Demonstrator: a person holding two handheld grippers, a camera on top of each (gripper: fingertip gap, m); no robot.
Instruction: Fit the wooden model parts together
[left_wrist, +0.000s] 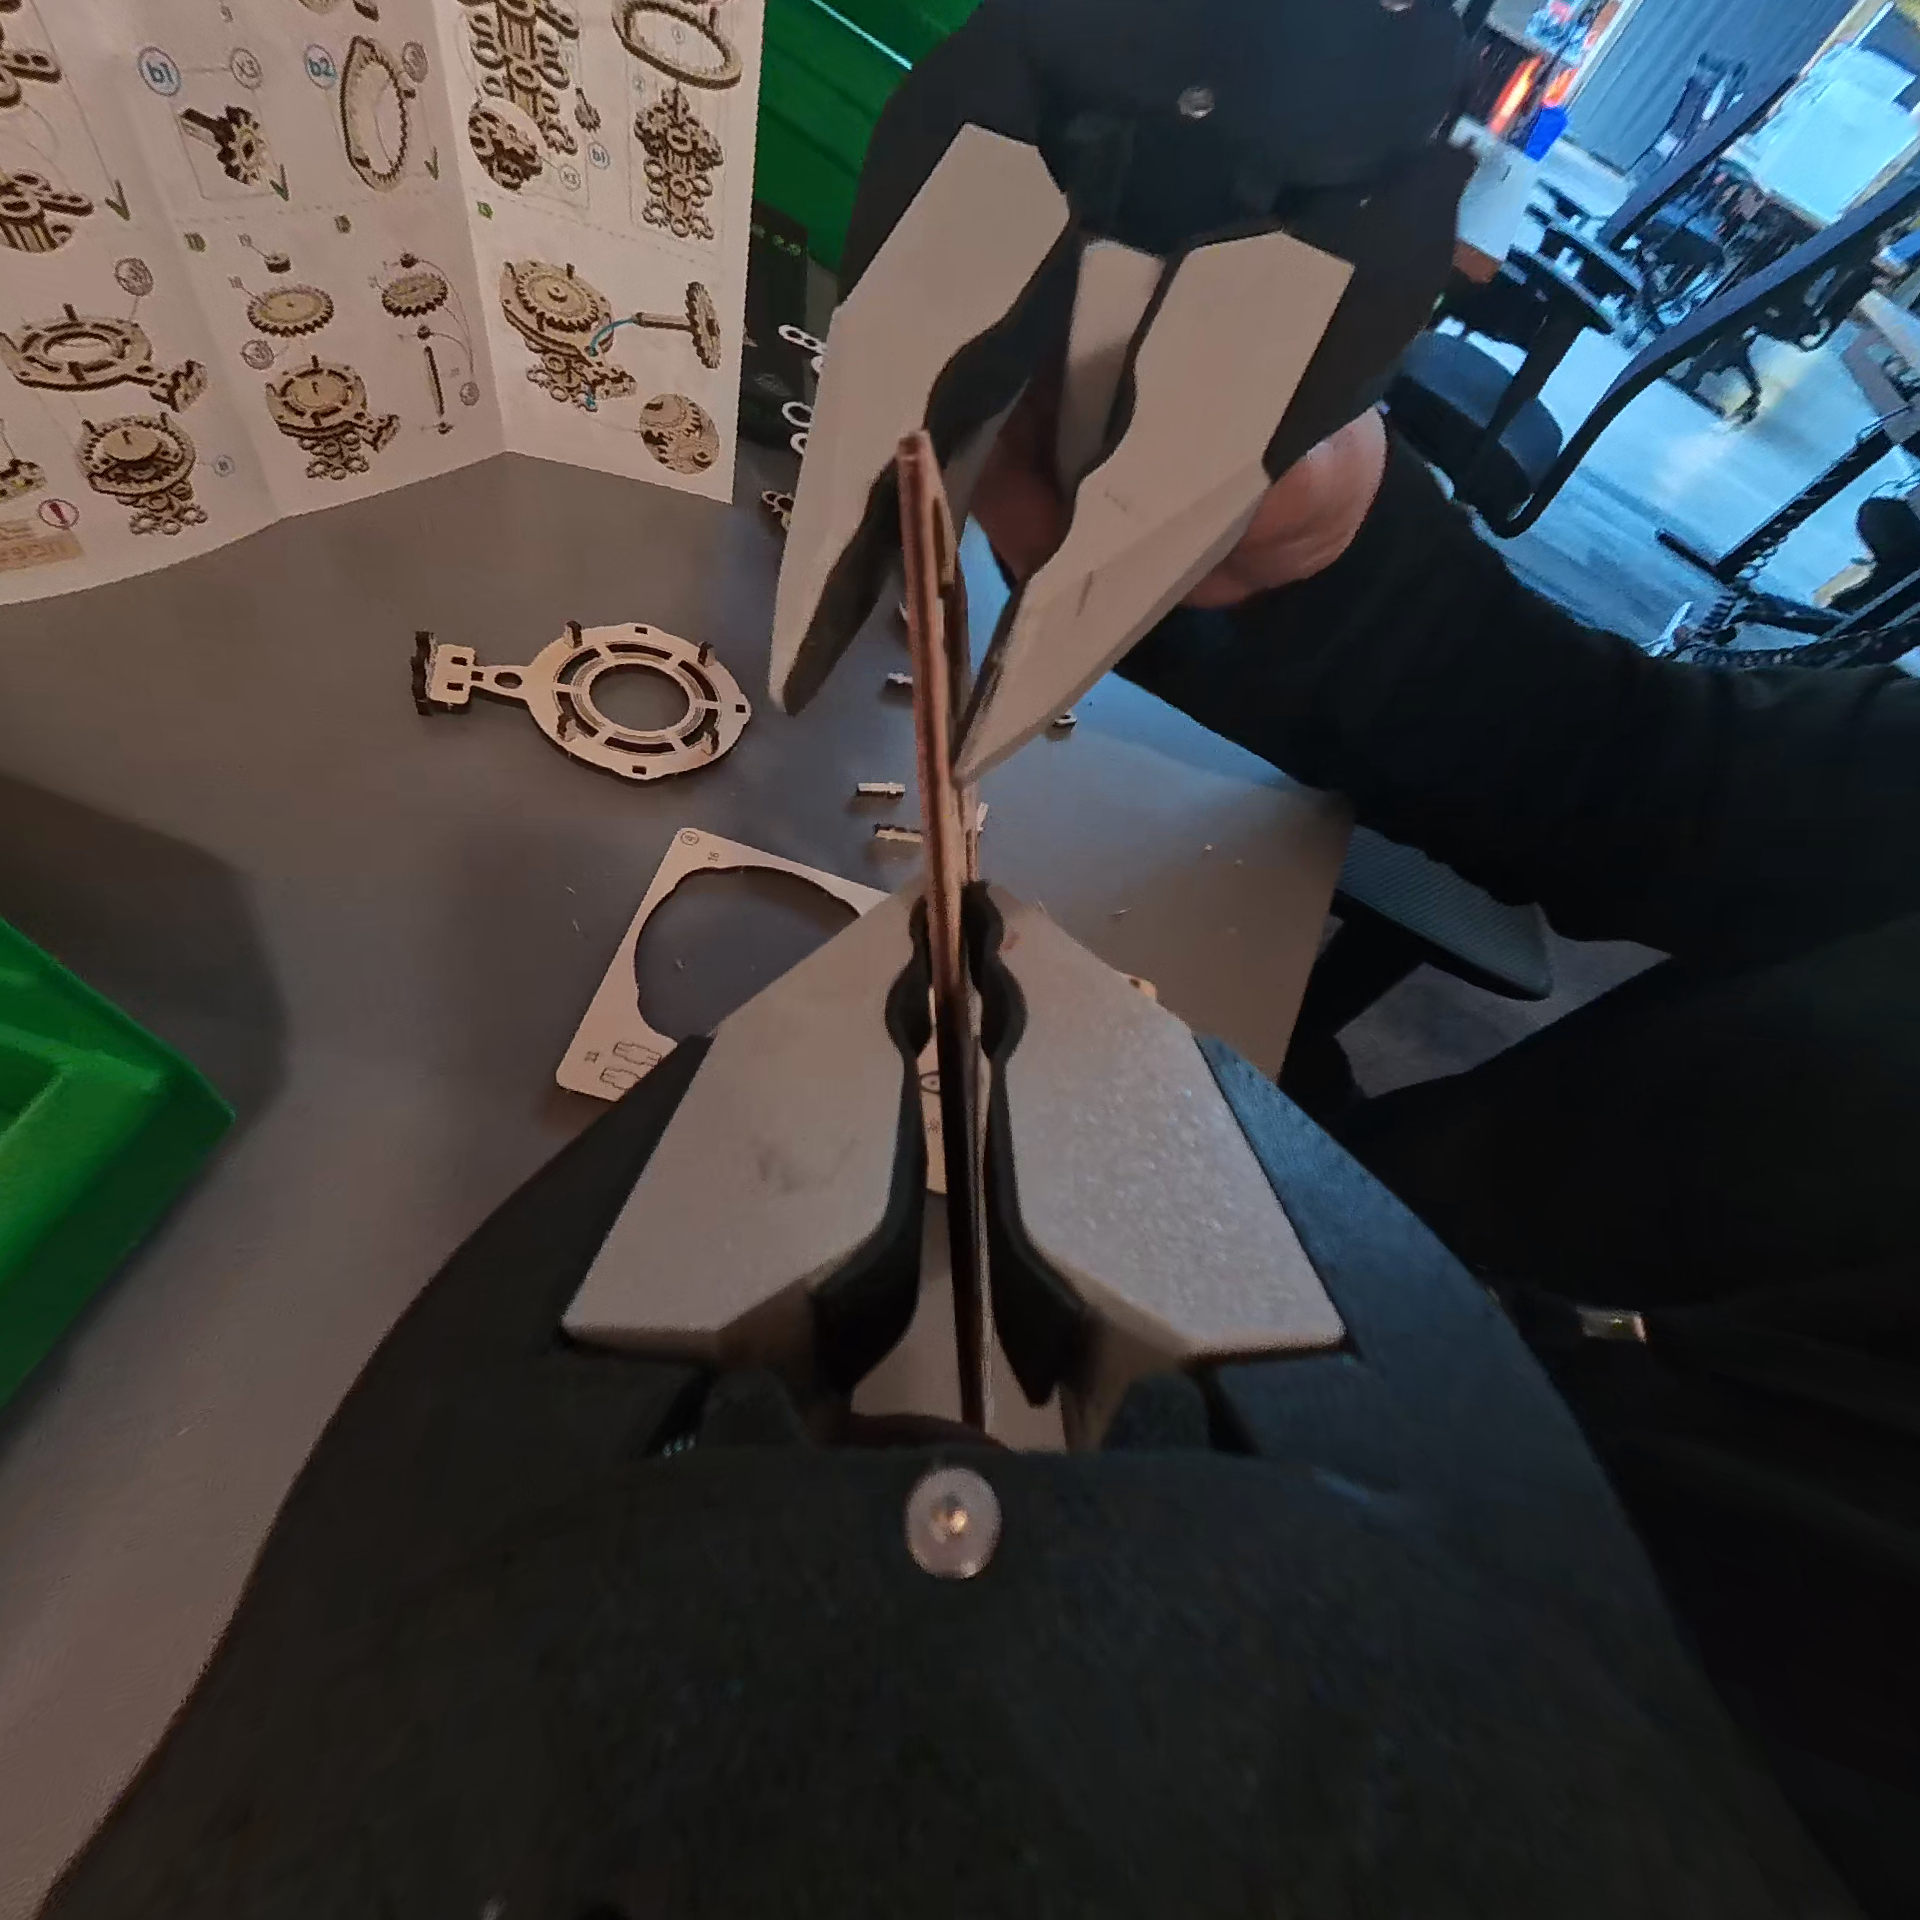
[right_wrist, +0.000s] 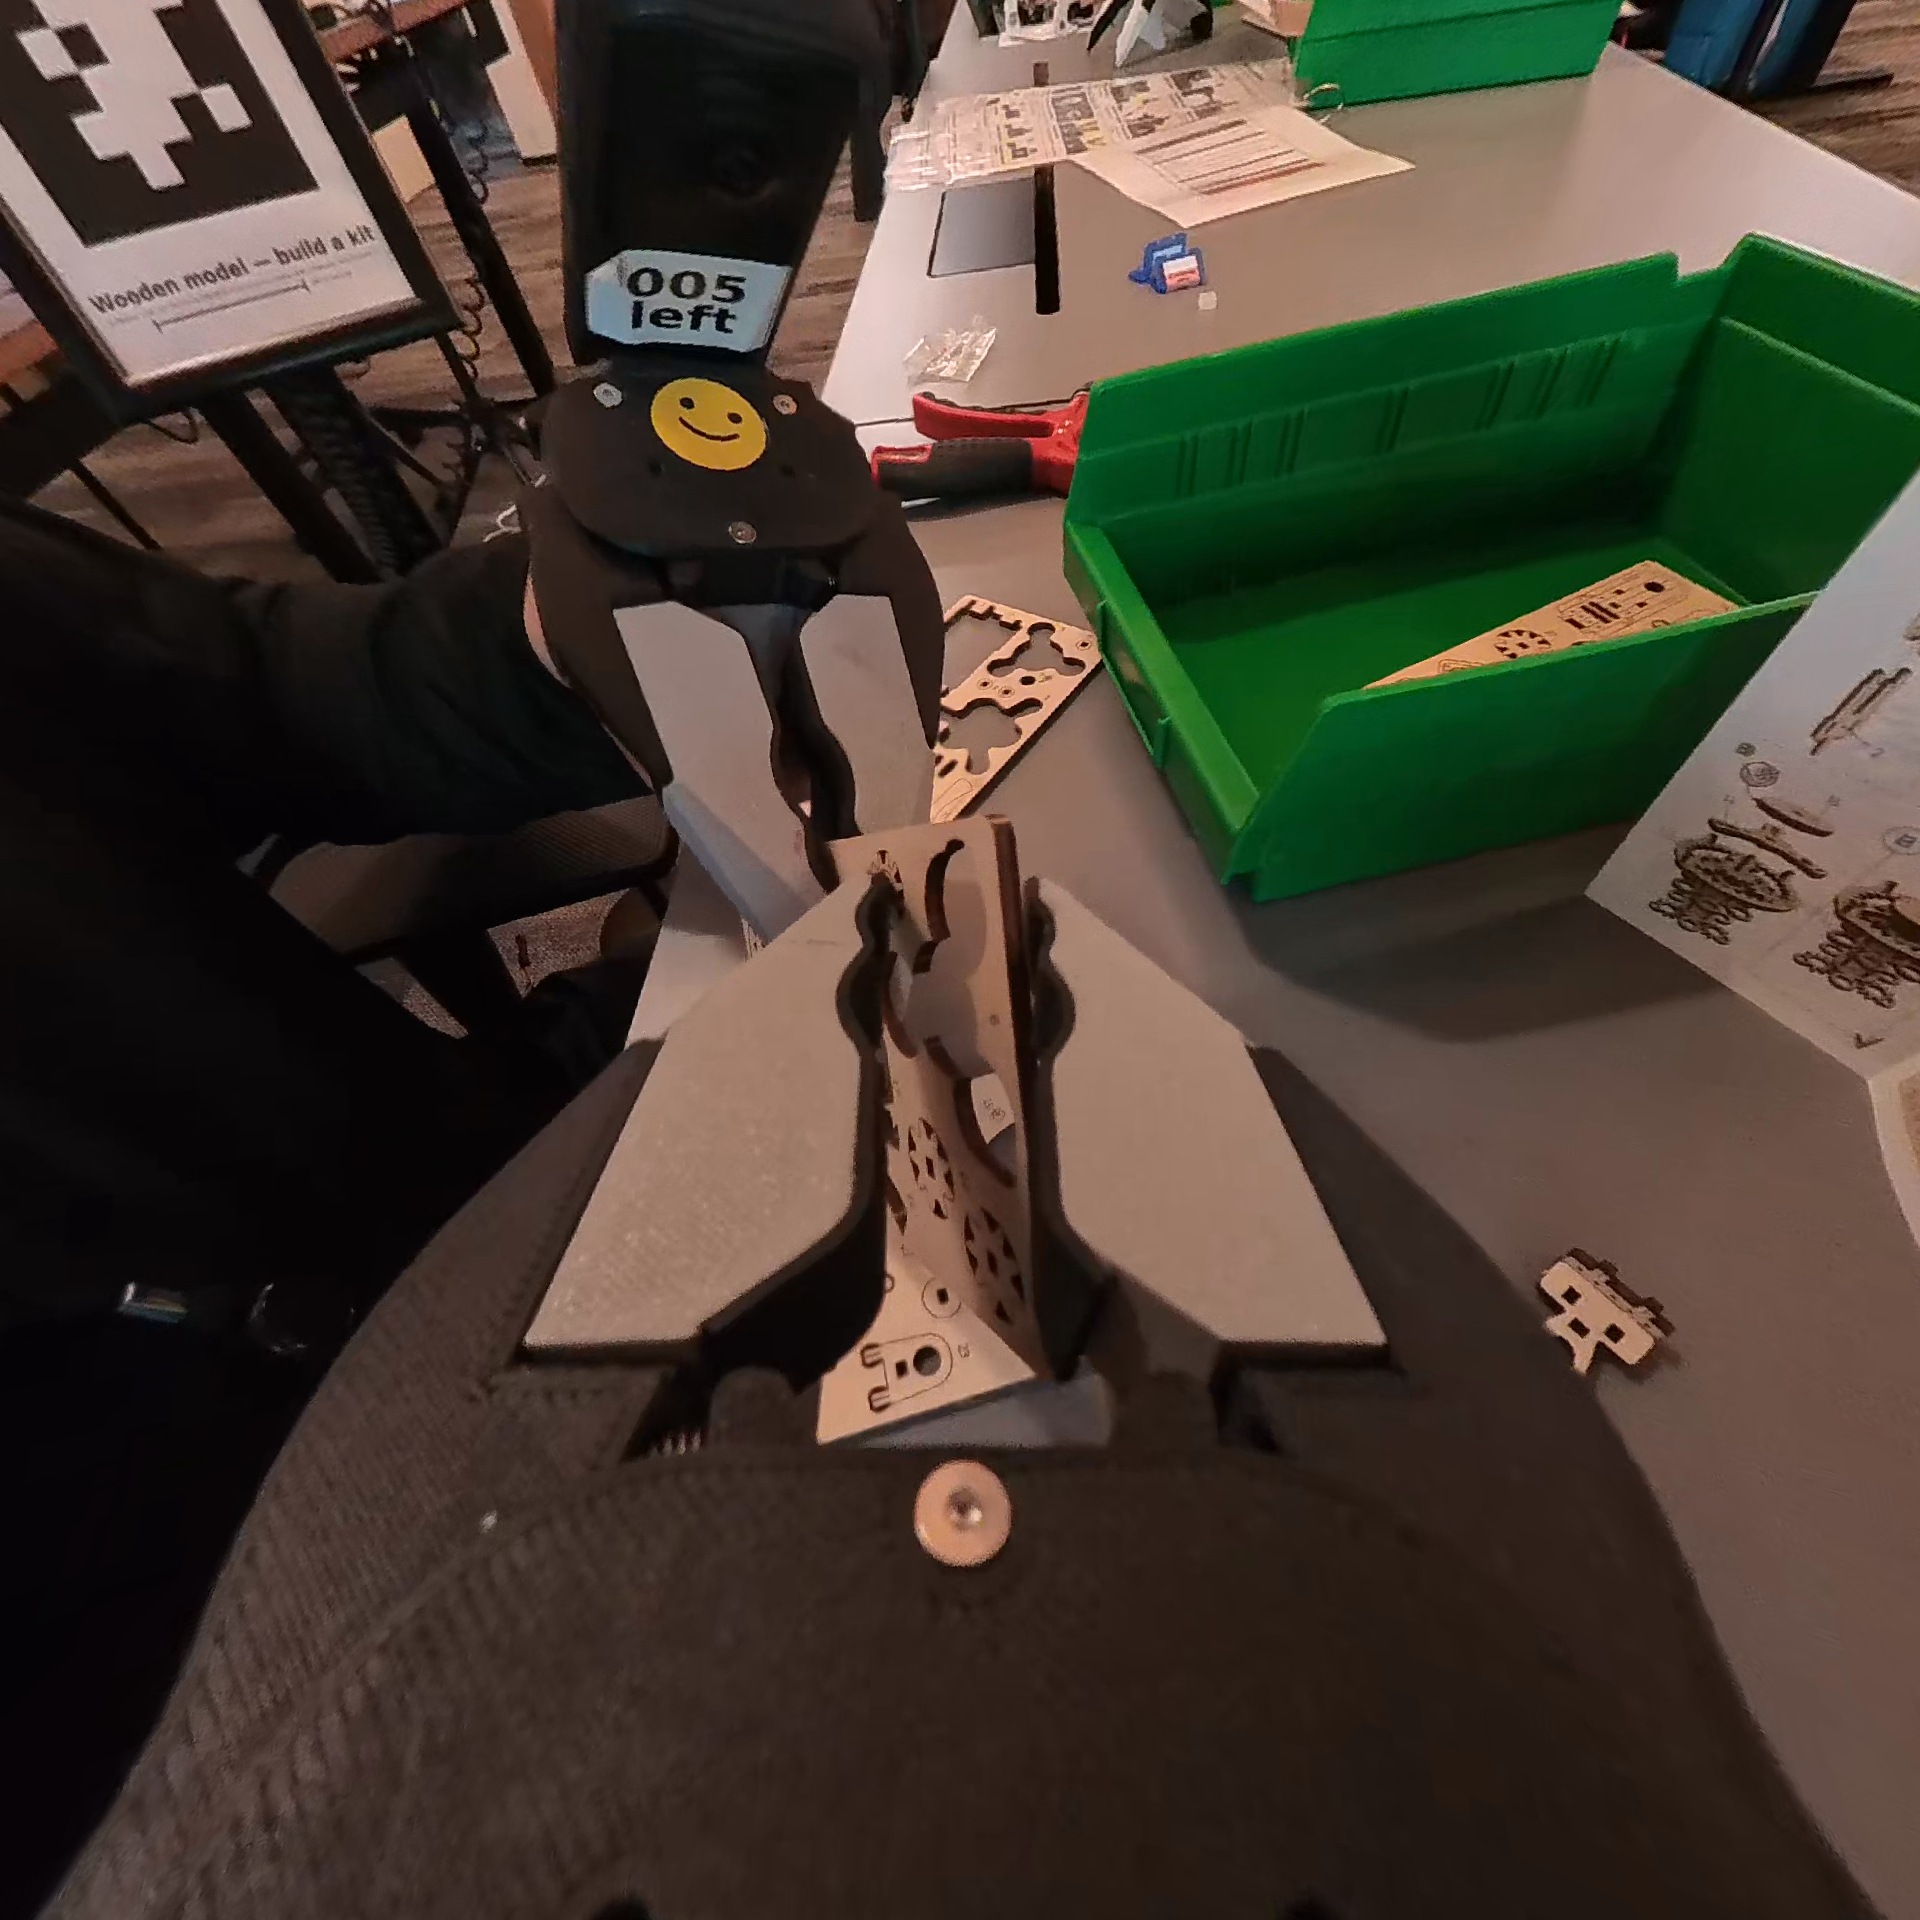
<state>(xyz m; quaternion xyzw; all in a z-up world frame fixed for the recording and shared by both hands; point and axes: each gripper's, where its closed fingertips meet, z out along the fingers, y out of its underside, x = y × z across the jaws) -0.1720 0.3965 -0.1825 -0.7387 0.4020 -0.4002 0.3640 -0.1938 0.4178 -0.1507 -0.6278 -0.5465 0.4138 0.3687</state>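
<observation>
Left gripper (left_wrist: 948, 904) clamped the sheet (left_wrist: 940, 727) edge-on above the table (left_wrist: 364, 935). Right gripper (left_wrist: 883, 727) stood wide around its far end, one finger touching. Best to close squarely and hold level before pushing gears out.

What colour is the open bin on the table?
Green; the bin shows best in the right wrist view.

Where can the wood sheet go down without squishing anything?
Bare grey table lies in front of the green plastic bin, short of the small loose wooden piece. Crowded: around the round wooden ring part, the cut-out wooden sheet frame and the tiny pegs.
</observation>
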